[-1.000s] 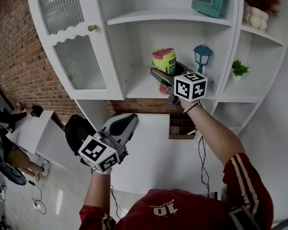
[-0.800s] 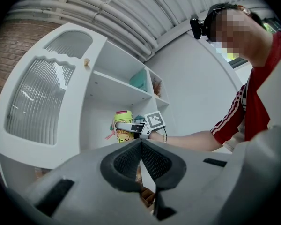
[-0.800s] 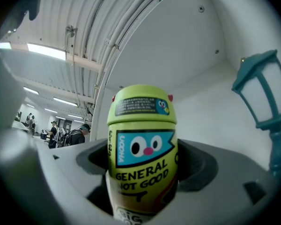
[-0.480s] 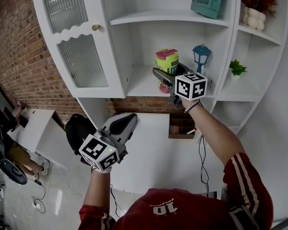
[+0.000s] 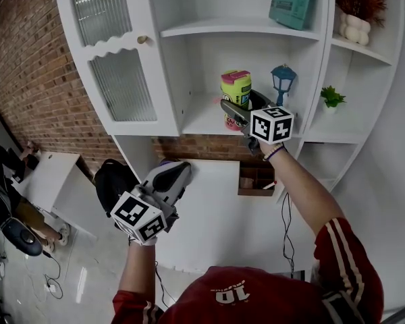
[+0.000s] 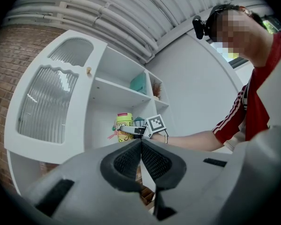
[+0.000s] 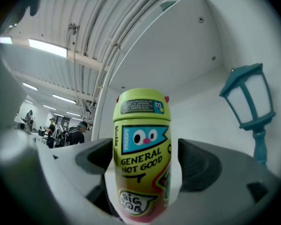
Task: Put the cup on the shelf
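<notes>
Right hand-held gripper: my jaws are closed in on the cup's lower body; the hold looks light.
Cup: upright, low over or on the middle shelf, just beside the lantern.
Left hand-held gripper: jaws together, empty, well below.
Risk: if I let go before the base sits flat, the cup may topple.
Risk: if I pull back crooked, a jaw could drag the cup or knock the lantern.

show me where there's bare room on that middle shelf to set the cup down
Bare: the middle shelf left of the cup, up to the compartment's side wall. Crowded: the right side, where the right gripper holds the cup close beside the teal lantern. The upper shelf also looks free left of the teal box.
</notes>
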Tool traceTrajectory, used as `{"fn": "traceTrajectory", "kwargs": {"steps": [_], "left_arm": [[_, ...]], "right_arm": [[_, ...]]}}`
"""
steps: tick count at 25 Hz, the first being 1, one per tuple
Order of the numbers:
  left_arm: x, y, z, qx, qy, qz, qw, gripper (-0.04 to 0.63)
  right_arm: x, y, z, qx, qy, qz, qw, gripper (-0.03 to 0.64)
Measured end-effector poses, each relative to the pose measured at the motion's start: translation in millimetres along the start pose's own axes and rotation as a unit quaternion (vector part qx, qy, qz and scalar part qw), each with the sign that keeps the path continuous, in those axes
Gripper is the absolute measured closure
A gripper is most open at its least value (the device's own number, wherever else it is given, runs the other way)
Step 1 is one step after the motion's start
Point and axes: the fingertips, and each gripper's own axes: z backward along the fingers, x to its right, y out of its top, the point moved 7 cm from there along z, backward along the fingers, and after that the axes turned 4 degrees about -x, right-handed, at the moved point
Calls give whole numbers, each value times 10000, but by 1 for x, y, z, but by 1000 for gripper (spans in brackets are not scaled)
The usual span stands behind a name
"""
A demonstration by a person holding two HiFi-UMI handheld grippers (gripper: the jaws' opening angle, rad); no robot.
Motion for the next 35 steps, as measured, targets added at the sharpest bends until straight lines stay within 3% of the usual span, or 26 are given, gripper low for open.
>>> {"fn": "traceTrajectory", "kwargs": {"steps": [12,23,30,35], "left_arm": [[30,-44,24,-479,174,132,9986,595],[68,-83,65,-663,561,213,9960,595],[84,-92,114,-656,1057,266,9919,595],[93,-96,150,-597,1374,317,9882,595]], "right_arm": [[-11,-15,46,-51,-161,295,9994,201],[-35,-55,99,-96,-239,-16,9997,210],[-67,-75,148,-214,-289,706,9969,218],[-101,-90,186,-254,-268,780,9963,224]]}}
